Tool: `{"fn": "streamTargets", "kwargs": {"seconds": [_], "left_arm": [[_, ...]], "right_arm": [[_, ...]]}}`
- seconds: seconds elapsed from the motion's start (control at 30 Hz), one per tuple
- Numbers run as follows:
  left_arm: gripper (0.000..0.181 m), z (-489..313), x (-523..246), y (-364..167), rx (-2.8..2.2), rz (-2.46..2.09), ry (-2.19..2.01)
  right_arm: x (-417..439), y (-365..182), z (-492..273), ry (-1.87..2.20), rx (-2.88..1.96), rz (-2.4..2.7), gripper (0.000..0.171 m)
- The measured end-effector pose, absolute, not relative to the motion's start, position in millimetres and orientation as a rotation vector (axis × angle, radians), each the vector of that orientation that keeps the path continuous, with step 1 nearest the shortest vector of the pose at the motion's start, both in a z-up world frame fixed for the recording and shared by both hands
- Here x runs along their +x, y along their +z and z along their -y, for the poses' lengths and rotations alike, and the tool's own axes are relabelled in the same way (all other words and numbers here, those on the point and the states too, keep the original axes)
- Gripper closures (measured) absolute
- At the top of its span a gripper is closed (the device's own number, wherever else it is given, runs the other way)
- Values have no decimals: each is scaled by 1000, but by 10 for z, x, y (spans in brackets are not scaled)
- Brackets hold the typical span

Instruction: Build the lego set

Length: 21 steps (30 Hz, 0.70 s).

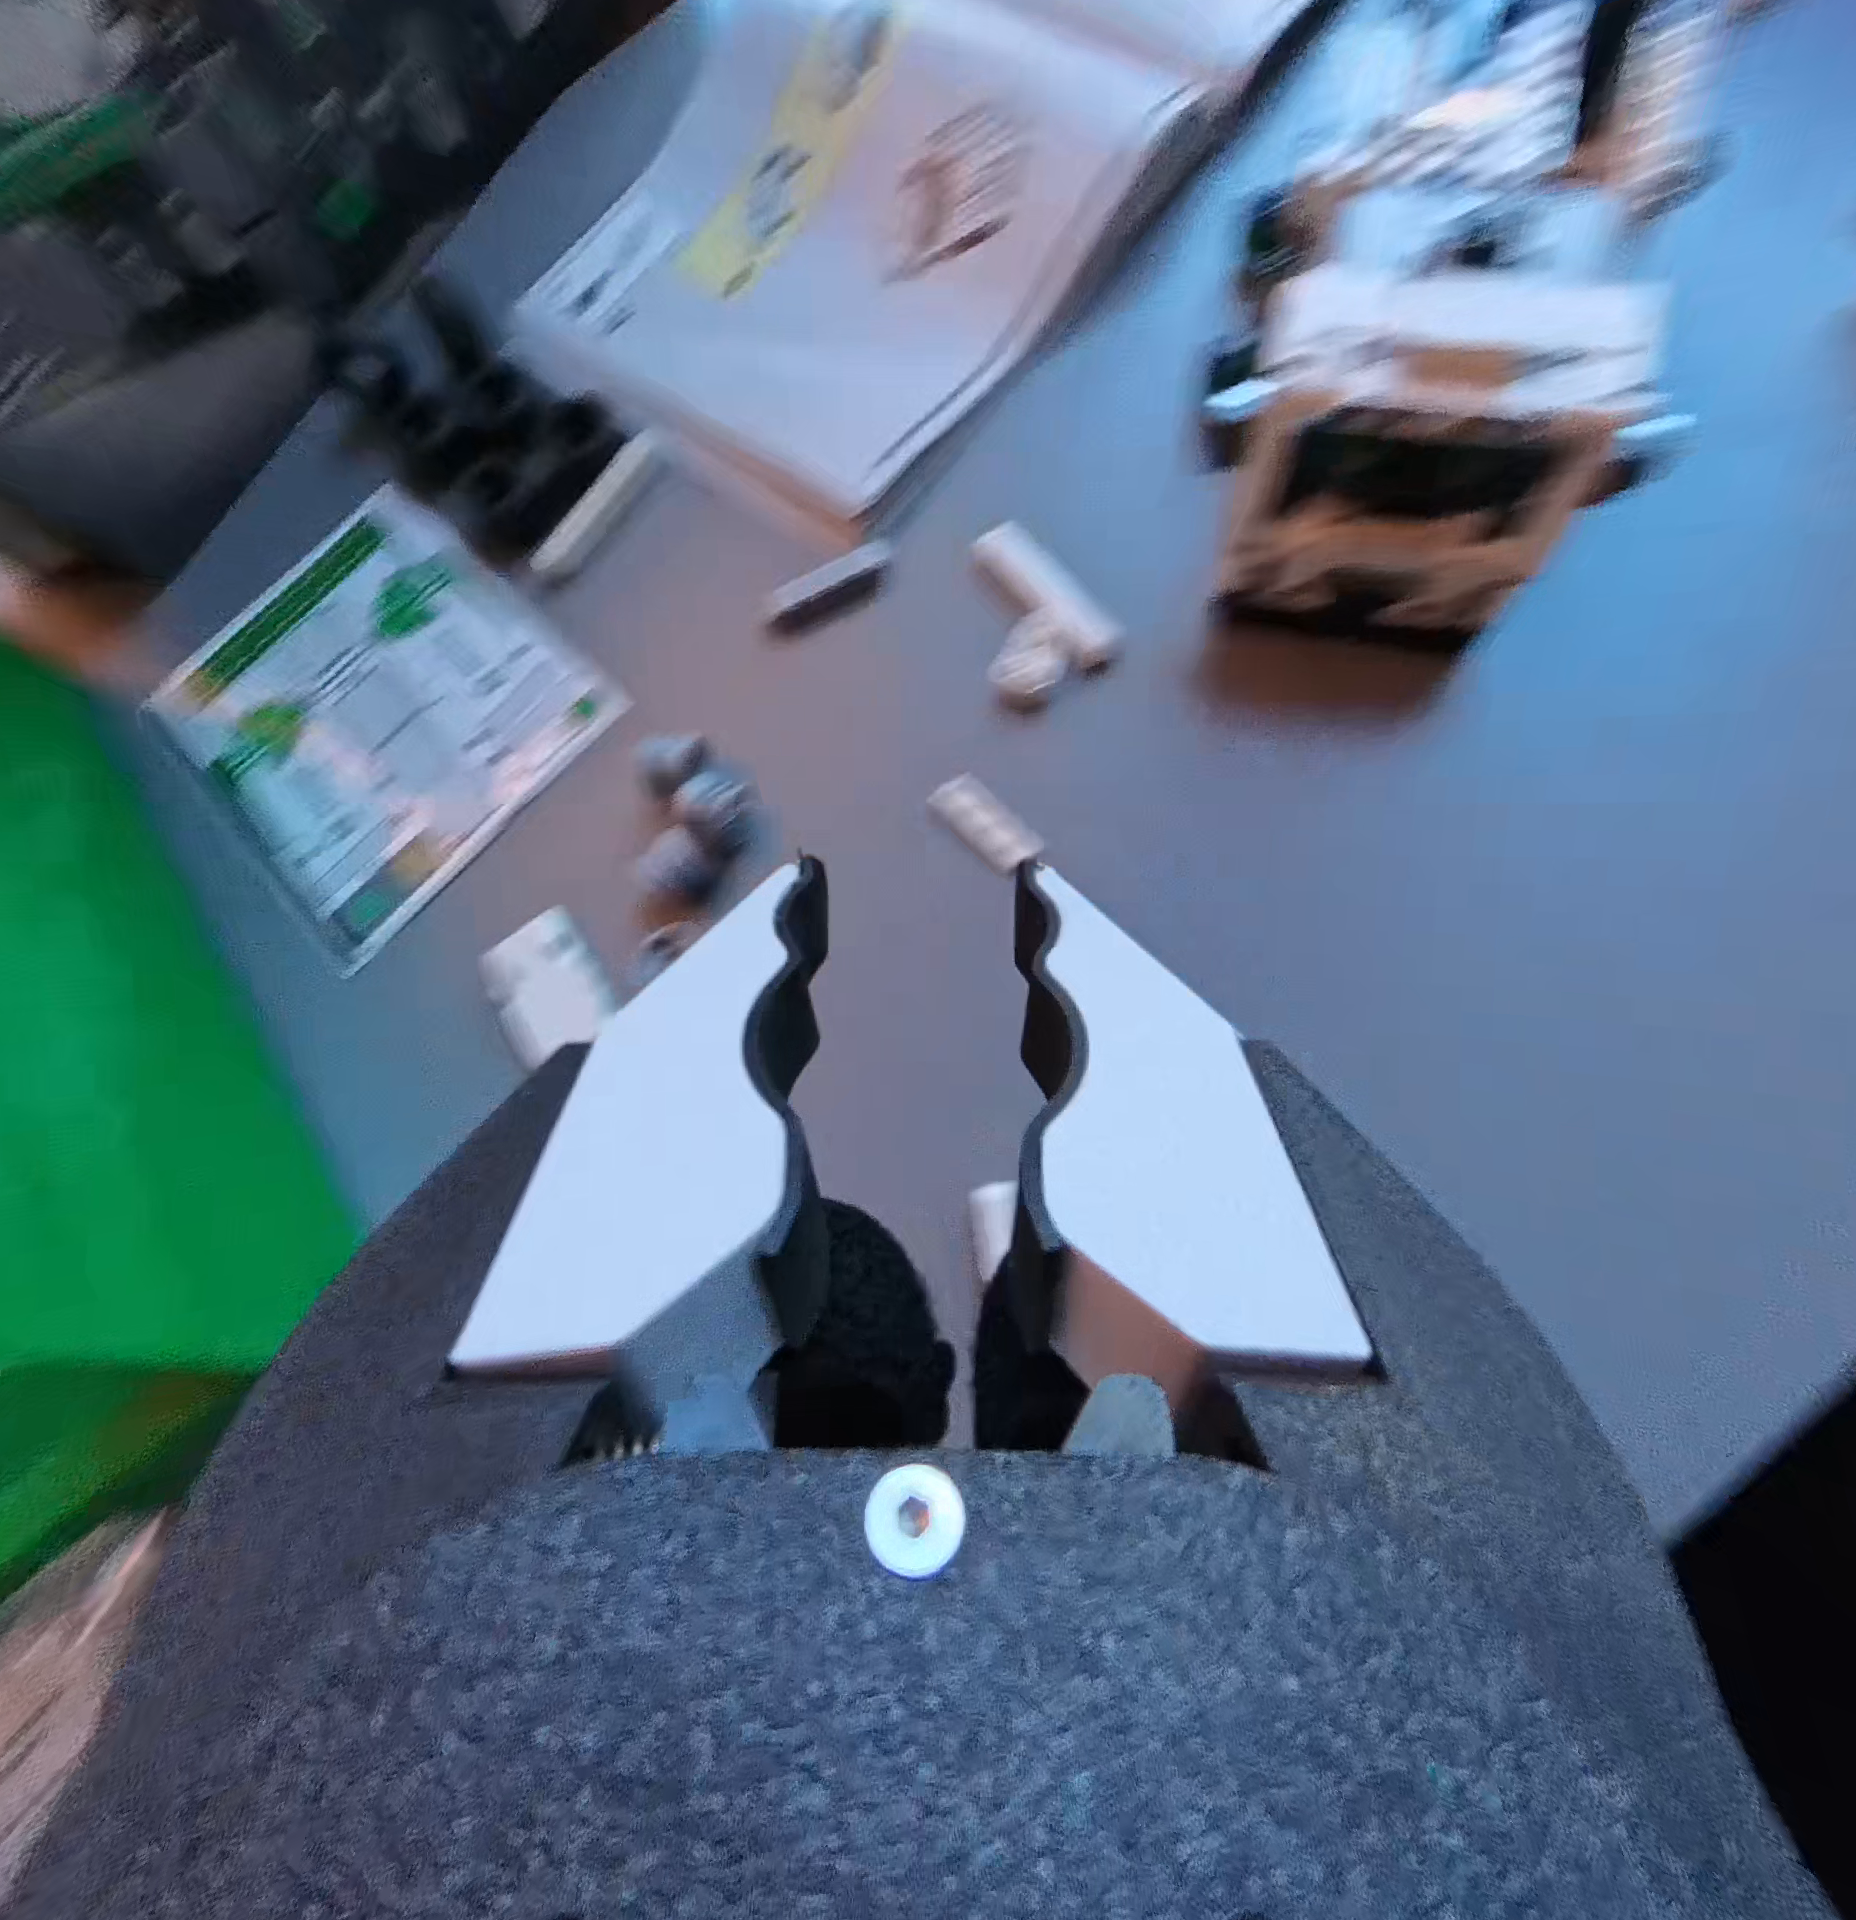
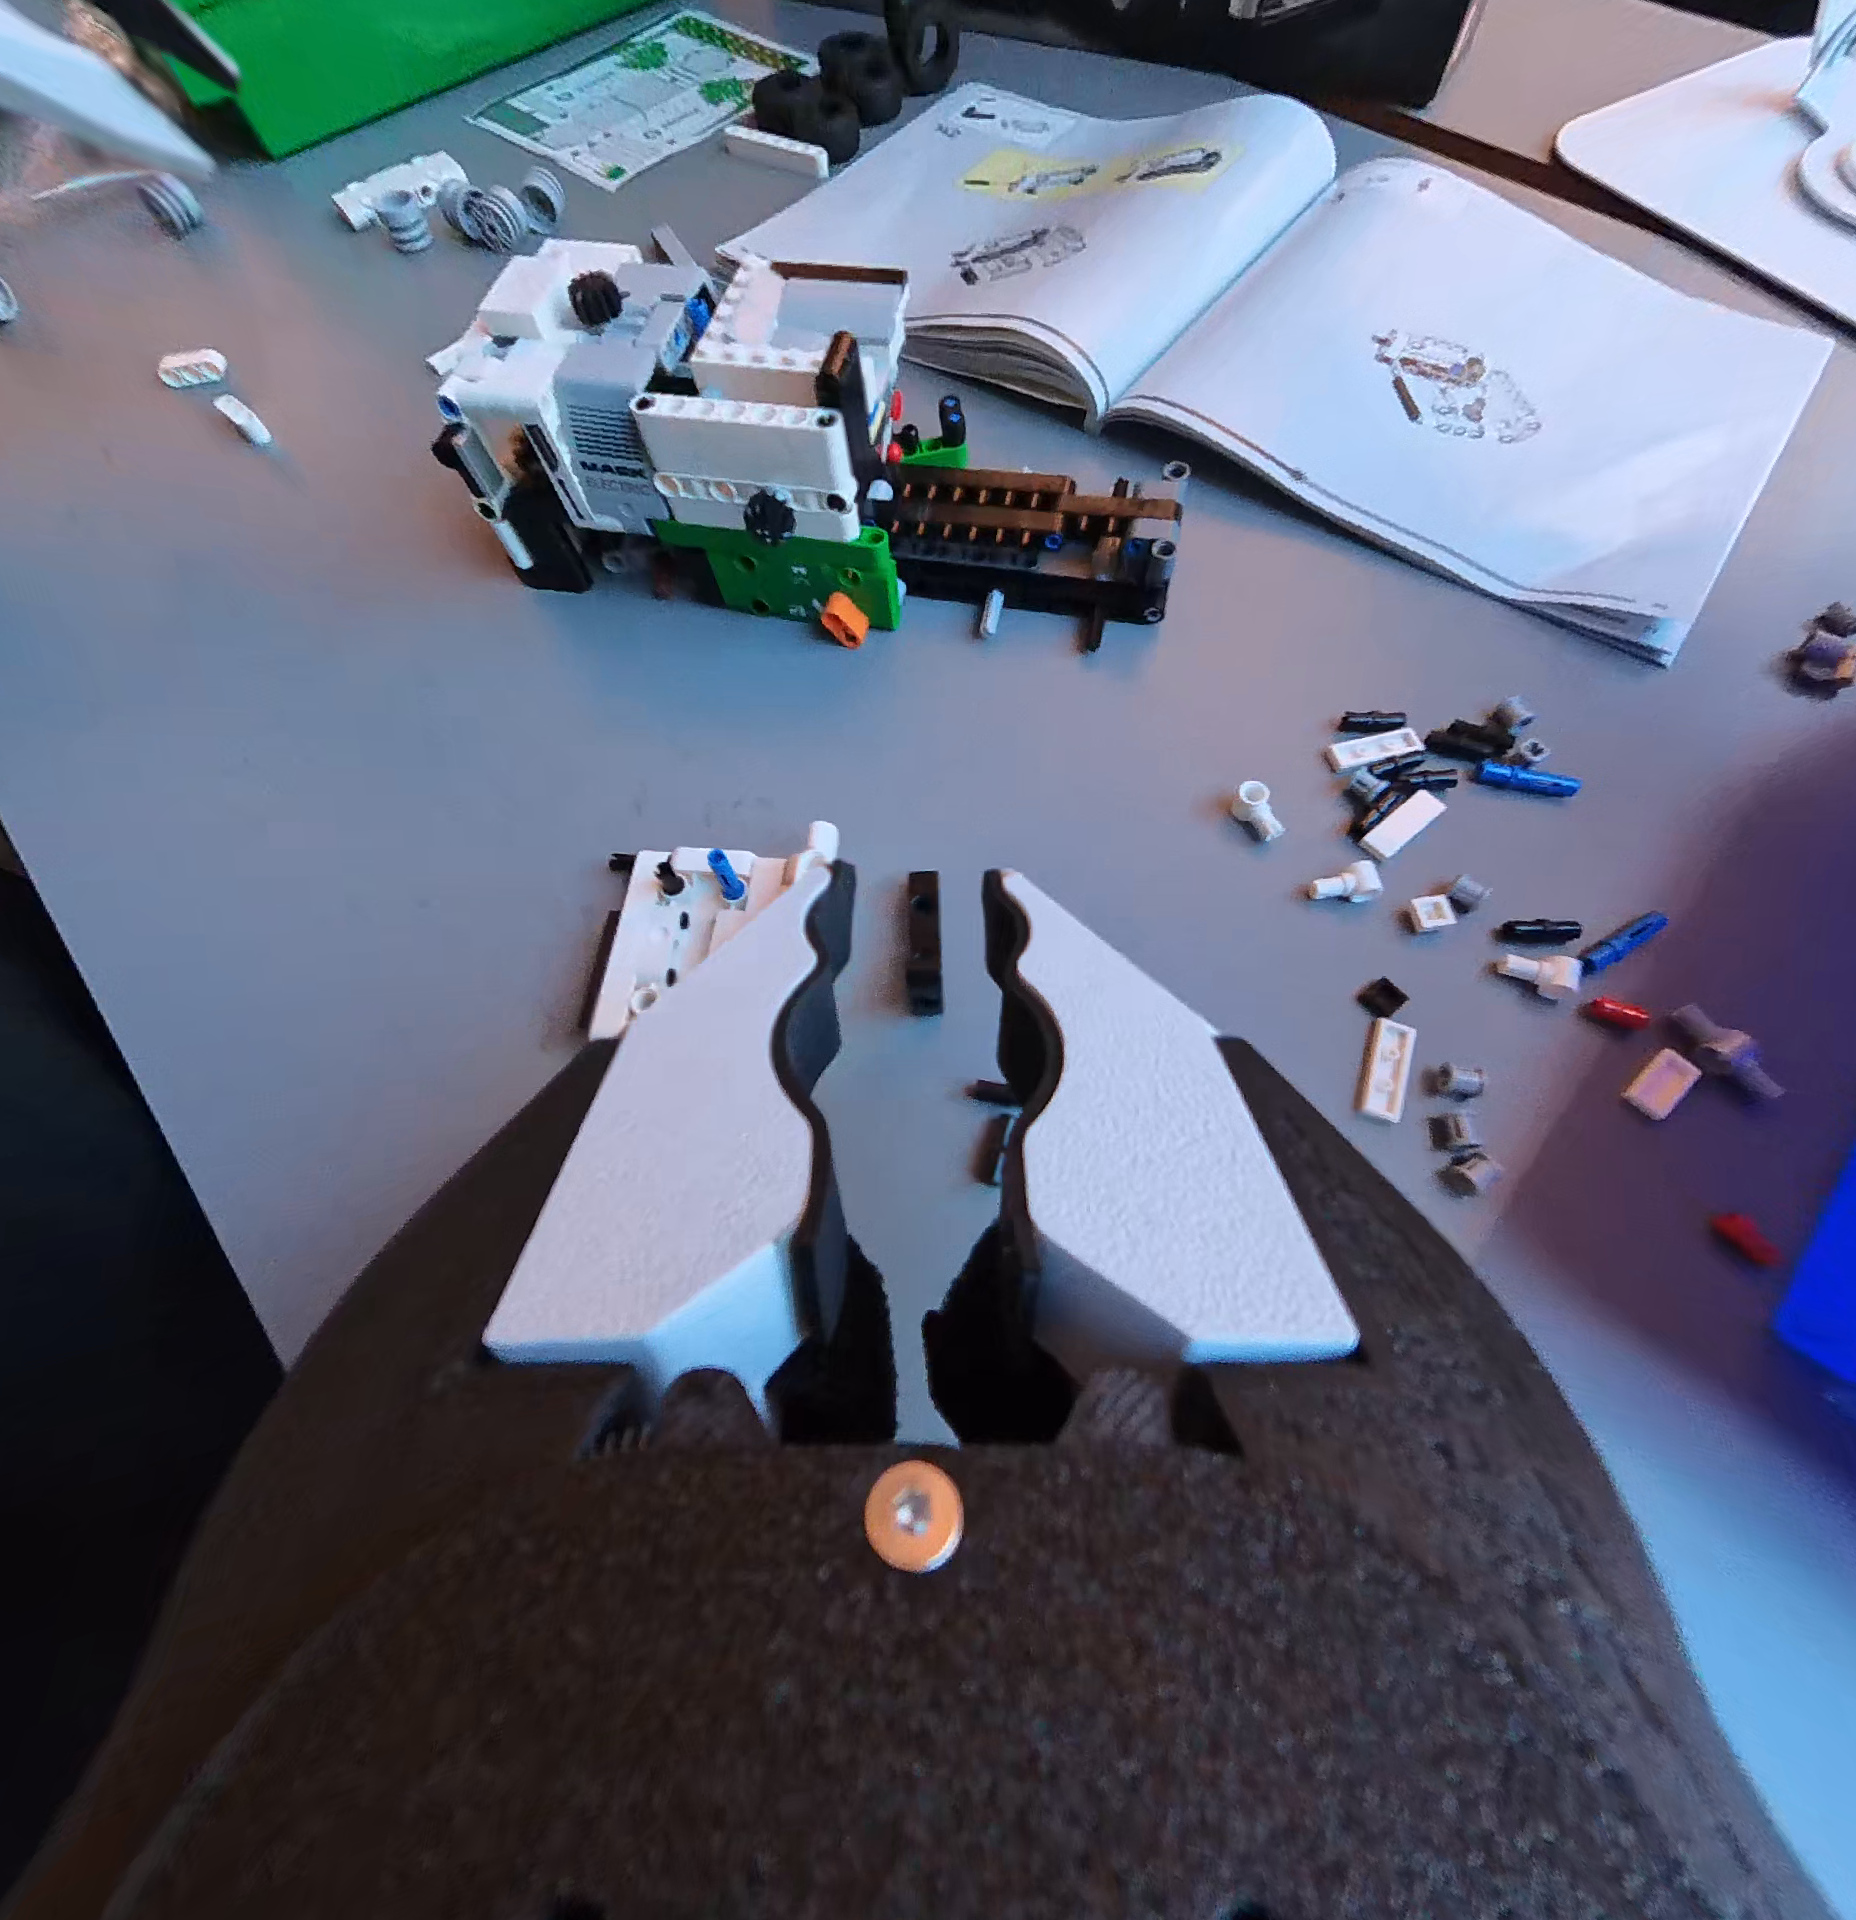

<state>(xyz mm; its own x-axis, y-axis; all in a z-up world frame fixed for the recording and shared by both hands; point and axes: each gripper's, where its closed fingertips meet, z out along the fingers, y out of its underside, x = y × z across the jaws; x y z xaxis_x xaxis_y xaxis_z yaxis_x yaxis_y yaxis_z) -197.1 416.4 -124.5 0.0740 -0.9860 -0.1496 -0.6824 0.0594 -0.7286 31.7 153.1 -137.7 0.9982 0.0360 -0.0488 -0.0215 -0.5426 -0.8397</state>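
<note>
Blur smears the left wrist view: the left gripper (image 1: 919, 873) hangs over the table (image 1: 1423, 935) with jaws spread and empty, the lego model (image 1: 1423, 416) far ahead. In the right wrist view, the right gripper (image 2: 919, 883) has jaws apart around a black beam (image 2: 924, 940), not touching it; a white sub-assembly (image 2: 685, 925) lies just left, loose pieces (image 2: 1423, 790) lie right, and the model stands beside the open booklet (image 2: 1371, 364).
</note>
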Motion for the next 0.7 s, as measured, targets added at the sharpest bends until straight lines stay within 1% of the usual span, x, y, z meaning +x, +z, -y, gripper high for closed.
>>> {"fn": "streamTargets", "kwargs": {"seconds": [0.1,0.13,0.2,0.27,0.4,0.43,0.5,0.6,0.7], "left_arm": [[144,-4748,-2172,-1391,-1864,-1542,-404],[140,-4884,-2213,-1466,-1921,-1507,-376],[137,-5107,-2289,-1633,-2023,-1444,-306],[130,-5216,-2328,-1773,-2093,-1414,-268],[134,-5309,-2320,-1902,-2150,-1360,-260],[139,-5318,-2309,-1909,-2154,-1349,-273],[157,-5310,-2317,-1924,-2164,-1355,-283],[157,-5323,-2391,-1900,-2161,-1370,-213],[157,-5244,-2379,-1652,-2075,-1365,-221]], "right_arm": [[276,-1450,-1543,79,-2150,12,147],[265,-1470,-1550,81,-2150,12,147],[235,-1501,-1564,103,-2151,11,148],[230,-1510,-1573,110,-2151,8,148],[240,-1485,-1564,111,-2142,2,149],[245,-1482,-1559,112,-2142,0,149],[256,-1476,-1546,112,-2143,-2,150],[261,-1463,-1522,114,-2142,-4,150],[301,-1461,-1497,94,-2146,-17,151]]}}
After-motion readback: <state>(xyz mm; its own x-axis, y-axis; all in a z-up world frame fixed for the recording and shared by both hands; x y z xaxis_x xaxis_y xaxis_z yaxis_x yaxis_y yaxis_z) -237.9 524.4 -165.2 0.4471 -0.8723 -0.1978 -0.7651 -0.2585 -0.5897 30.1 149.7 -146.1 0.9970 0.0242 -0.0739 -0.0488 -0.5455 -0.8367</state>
